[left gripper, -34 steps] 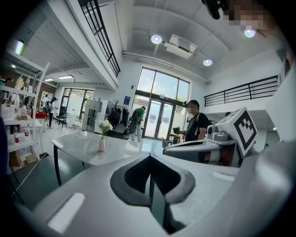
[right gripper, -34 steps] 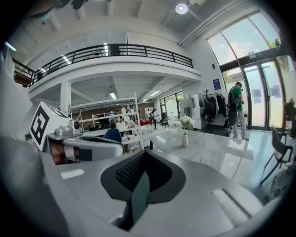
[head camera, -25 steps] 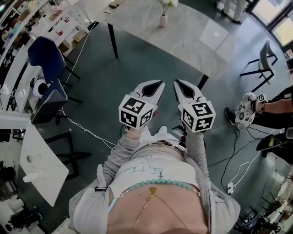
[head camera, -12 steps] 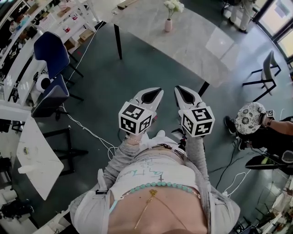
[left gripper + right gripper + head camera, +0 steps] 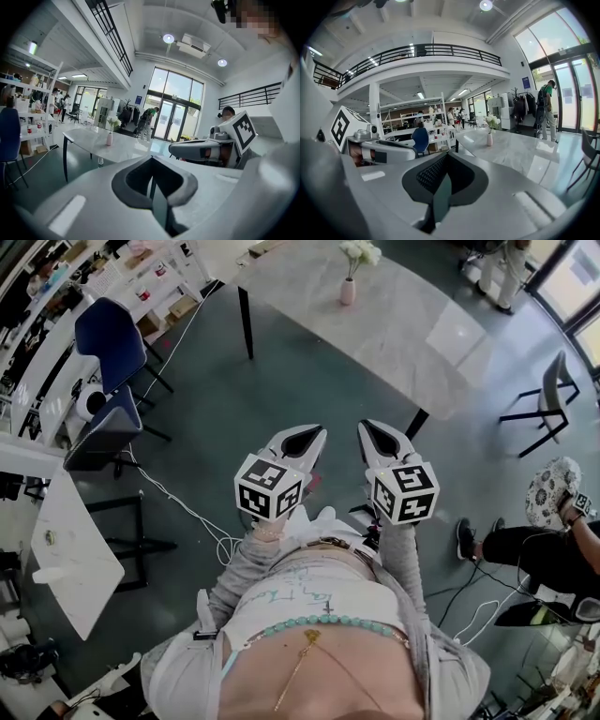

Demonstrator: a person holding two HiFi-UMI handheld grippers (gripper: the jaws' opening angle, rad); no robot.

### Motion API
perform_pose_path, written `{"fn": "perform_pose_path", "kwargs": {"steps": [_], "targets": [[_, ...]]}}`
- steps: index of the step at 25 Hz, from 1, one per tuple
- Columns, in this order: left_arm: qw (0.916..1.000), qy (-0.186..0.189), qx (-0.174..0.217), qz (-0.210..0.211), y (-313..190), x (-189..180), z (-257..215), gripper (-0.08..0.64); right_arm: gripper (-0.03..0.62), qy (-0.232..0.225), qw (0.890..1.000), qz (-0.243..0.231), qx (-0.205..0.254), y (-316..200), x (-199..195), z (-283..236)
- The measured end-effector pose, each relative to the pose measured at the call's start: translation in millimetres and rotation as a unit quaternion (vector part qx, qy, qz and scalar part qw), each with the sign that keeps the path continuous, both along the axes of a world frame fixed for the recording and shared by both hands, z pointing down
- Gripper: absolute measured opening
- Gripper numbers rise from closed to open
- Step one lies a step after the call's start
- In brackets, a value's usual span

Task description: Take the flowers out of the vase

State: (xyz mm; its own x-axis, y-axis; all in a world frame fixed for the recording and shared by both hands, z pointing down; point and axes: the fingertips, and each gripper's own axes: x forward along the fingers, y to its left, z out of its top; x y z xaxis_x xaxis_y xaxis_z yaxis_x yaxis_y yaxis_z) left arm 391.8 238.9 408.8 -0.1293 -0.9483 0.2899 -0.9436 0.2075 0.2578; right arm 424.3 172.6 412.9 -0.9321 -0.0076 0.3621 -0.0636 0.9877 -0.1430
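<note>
At the far left, a blue chair (image 5: pixel 101 327) stands by shelving that the frame edge cuts off. The left tongs (image 5: pixel 309 433) are closed on nothing and held over the floor, just beside the right tongs (image 5: pixel 367 427), also closed and empty. Well ahead of both, the flowers (image 5: pixel 359 251) stand in the pink vase (image 5: pixel 348 292) on the counter (image 5: pixel 412 334); their stems are too small to make out. At the right edge, a seated person (image 5: pixel 548 549) is partly cropped.
</note>
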Motion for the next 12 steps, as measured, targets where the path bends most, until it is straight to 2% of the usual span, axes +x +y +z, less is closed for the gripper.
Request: {"fn": "perform_pose_path", "kwargs": {"steps": [12], "targets": [[0.9995,0.014,0.015,0.025,-9,-23,3,0.002,0.026,0.004,1.0,0.006,-0.009,7,-23,6]]}}
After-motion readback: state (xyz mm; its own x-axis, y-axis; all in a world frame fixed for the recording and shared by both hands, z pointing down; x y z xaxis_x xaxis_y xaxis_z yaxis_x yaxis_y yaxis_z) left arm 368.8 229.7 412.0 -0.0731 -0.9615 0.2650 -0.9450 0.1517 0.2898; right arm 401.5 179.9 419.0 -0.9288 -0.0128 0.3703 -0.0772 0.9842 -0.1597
